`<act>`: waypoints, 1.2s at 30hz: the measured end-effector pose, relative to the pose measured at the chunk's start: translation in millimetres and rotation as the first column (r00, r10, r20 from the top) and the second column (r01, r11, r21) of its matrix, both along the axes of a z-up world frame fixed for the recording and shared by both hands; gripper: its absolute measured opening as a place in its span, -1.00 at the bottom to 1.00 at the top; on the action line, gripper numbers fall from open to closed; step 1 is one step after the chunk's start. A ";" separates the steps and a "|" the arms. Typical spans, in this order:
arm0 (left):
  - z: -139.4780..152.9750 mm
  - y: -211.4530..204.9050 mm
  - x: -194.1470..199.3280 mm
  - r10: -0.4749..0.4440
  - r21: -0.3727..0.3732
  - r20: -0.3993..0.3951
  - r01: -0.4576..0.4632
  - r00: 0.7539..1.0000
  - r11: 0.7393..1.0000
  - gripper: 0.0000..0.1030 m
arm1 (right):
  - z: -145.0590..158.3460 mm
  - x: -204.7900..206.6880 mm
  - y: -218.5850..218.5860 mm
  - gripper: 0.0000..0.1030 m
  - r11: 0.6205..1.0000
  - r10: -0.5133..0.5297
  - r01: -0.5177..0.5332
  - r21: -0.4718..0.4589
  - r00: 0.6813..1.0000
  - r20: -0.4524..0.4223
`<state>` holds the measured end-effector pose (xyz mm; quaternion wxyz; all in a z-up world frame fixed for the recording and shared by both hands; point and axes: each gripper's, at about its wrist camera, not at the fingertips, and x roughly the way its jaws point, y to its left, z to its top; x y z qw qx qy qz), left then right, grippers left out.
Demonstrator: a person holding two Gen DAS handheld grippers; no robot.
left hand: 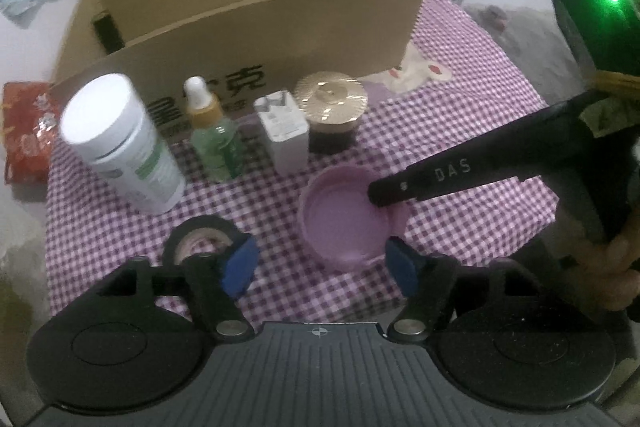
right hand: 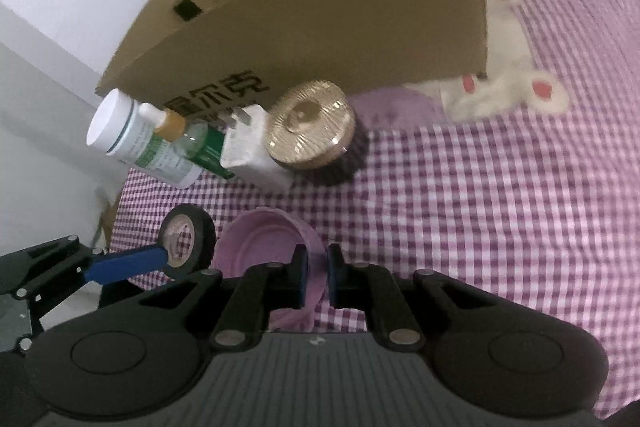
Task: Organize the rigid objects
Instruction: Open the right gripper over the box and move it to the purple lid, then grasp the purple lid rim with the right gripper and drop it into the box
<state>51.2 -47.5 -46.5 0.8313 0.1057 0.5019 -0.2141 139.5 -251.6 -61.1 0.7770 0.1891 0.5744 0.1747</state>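
Note:
A pink plastic lid [left hand: 344,223] lies hollow side up on the checked cloth. My right gripper [right hand: 318,269] is shut on its near rim, and it reaches in from the right in the left wrist view [left hand: 380,193]. My left gripper [left hand: 320,265] stands open just short of the lid, its right pad close to the rim and its left pad beside a black tape roll [left hand: 198,239]. Behind these stand a white bottle [left hand: 120,143], a dropper bottle [left hand: 212,135], a white plug adapter [left hand: 284,135] and a gold-lidded jar [left hand: 332,115].
An open cardboard box [left hand: 248,27] stands behind the row of objects. A red packet [left hand: 26,135] lies at the cloth's left edge. A rabbit pattern [right hand: 508,79] marks the cloth to the right of the box, with bare checked cloth [right hand: 500,207] beyond the lid.

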 end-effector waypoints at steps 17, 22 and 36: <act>-30.2 -30.2 19.3 -0.091 0.071 -0.099 0.099 0.991 0.993 0.46 | -15.8 3.9 -37.0 -0.78 0.988 -0.026 0.035 0.149 0.998 -0.058; -35.7 -32.0 26.0 -0.058 0.090 -0.122 0.069 0.991 0.994 0.32 | -15.5 -1.9 -48.0 -0.77 0.985 -0.016 0.023 0.171 0.999 -0.043; 57.2 -22.0 0.3 -0.048 0.012 0.099 0.047 0.994 0.999 0.32 | 96.2 -39.9 -46.5 -0.76 0.993 -0.051 0.027 0.111 0.973 0.224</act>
